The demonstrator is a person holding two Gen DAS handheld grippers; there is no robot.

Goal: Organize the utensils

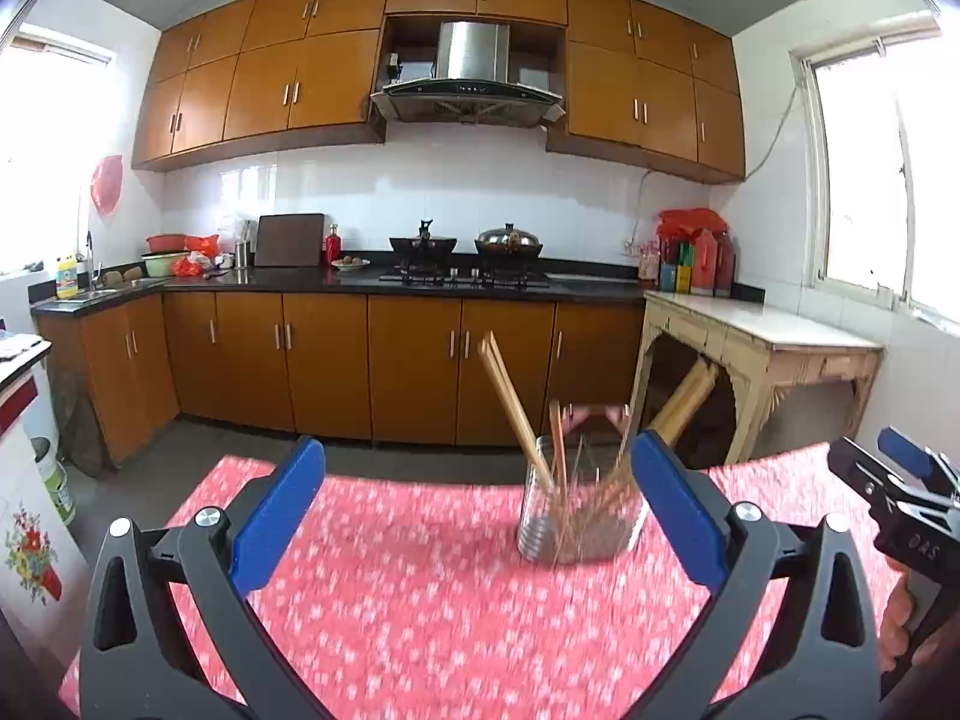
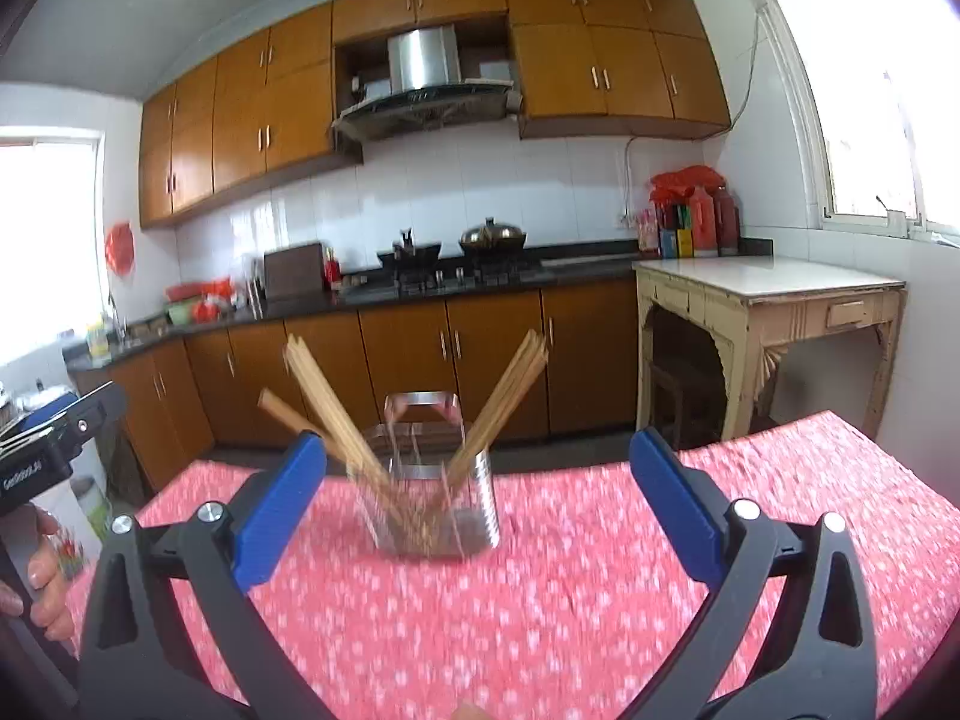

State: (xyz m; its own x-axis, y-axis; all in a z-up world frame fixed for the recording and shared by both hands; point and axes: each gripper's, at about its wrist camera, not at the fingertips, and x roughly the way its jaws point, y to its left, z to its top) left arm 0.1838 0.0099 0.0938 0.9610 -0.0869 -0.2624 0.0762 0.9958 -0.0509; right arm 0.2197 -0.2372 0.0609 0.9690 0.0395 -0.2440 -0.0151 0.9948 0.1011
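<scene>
Plainly, both grippers stand spread wide with nothing between their blue-padded fingers. The left gripper (image 1: 477, 495) frames a clear glass jar (image 1: 579, 519) that sits ahead of it, nearer its right finger than its left; the right gripper (image 2: 477, 495) sees the same jar (image 2: 435, 504) ahead between its fingers, nearer the left one. The jar stands on a table under a red cloth (image 1: 420, 600) printed with small pale flowers, blurred in both views.

Only the left wrist view shows the right gripper's black body at its far right edge, with fingers of a hand (image 1: 900, 618) below it. Only the right wrist view shows the left gripper's body at its left edge, a hand (image 2: 42, 570) wrapped on its handle, and a steel frame rising behind the jar.

Wooden chopsticks (image 2: 336, 414) stand in the jar, long, square-ended and light brown, fanning out in two leaning bundles, one tilted left and one right. Their lower ends are smeared by blur. The jar's wall is ribbed on one side.
</scene>
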